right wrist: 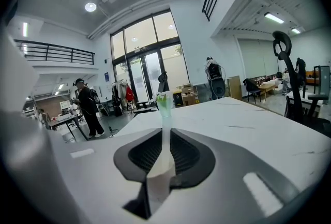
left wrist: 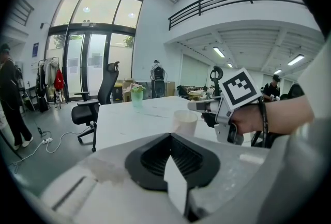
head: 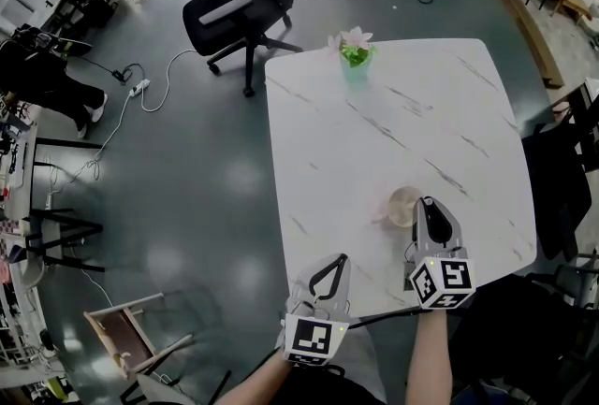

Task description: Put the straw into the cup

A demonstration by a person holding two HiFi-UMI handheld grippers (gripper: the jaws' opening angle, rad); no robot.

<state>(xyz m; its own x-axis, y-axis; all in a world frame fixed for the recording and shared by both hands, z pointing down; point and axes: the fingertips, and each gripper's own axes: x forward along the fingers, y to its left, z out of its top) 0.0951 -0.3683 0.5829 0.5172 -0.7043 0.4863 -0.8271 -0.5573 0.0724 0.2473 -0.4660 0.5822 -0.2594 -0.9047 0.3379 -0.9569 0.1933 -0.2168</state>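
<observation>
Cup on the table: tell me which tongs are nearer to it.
Right. The right tongs, shut on the straw, have their tips just beside the cup; the left tongs sit back at the table's near edge, clear of it.

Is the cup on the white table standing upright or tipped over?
Upright. The cup stands on its base on the table; the head view looks into its open mouth.

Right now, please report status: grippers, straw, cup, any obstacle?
Left gripper shut, empty. Right gripper shut on straw, tips by cup. Straw not seen inside cup. Flower vase far across table, not in the way.
</observation>
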